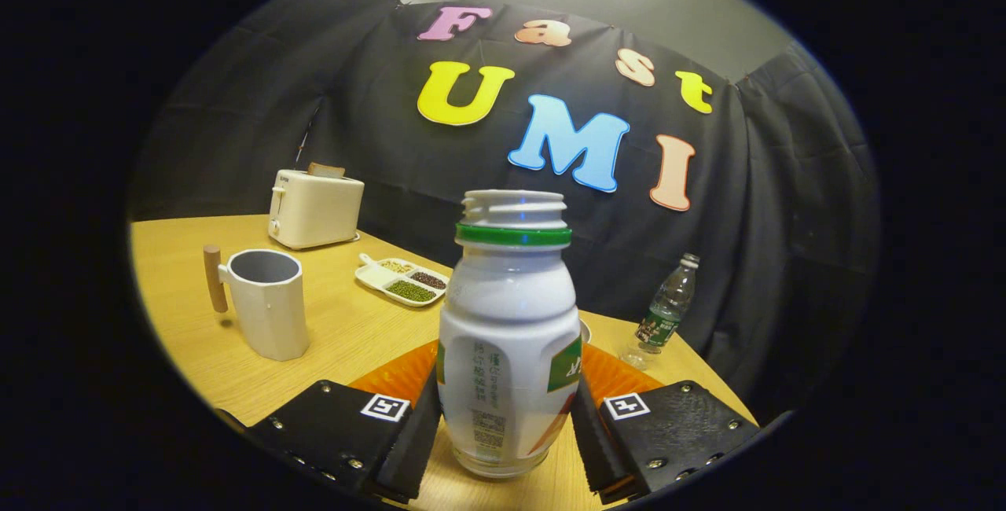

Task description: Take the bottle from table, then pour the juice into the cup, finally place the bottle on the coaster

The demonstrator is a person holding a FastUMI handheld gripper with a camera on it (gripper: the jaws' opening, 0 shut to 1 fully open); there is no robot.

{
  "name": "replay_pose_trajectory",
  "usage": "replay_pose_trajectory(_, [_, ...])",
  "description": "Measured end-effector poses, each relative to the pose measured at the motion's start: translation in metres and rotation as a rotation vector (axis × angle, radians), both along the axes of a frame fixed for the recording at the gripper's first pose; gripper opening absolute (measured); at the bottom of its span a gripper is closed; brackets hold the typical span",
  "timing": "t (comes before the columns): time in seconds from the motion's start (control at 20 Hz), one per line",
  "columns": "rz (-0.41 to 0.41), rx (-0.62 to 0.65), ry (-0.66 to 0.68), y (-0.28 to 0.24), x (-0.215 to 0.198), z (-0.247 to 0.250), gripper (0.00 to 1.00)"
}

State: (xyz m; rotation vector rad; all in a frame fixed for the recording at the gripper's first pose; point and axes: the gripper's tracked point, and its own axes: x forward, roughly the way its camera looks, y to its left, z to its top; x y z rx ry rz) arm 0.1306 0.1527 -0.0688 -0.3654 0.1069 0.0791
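Tongs (507, 424) pinch the lower body of one uncapped bottle (509, 322), a finger pressed to each side; it stands upright, its base at or just above the surface (346, 330). Smooth rigid plastic, likely slick and light, so the waisted lower body seems the best hold. Just behind lies one orange coaster (401, 373). Farther off stands one cup (267, 303).

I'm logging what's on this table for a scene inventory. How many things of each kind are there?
Bottles: 2, the white juice bottle between the gripper fingers, which press its sides, and a clear water bottle
Cups: 1
Toasters: 1
Divided dishes: 1
Orange coasters: 1
Total: 6
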Motion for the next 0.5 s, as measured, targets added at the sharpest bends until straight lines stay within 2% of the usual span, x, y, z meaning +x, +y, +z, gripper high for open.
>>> replay_pose_trajectory(0.5, [0.066,-0.224,-0.005,0.029,0.015,0.018,0.75])
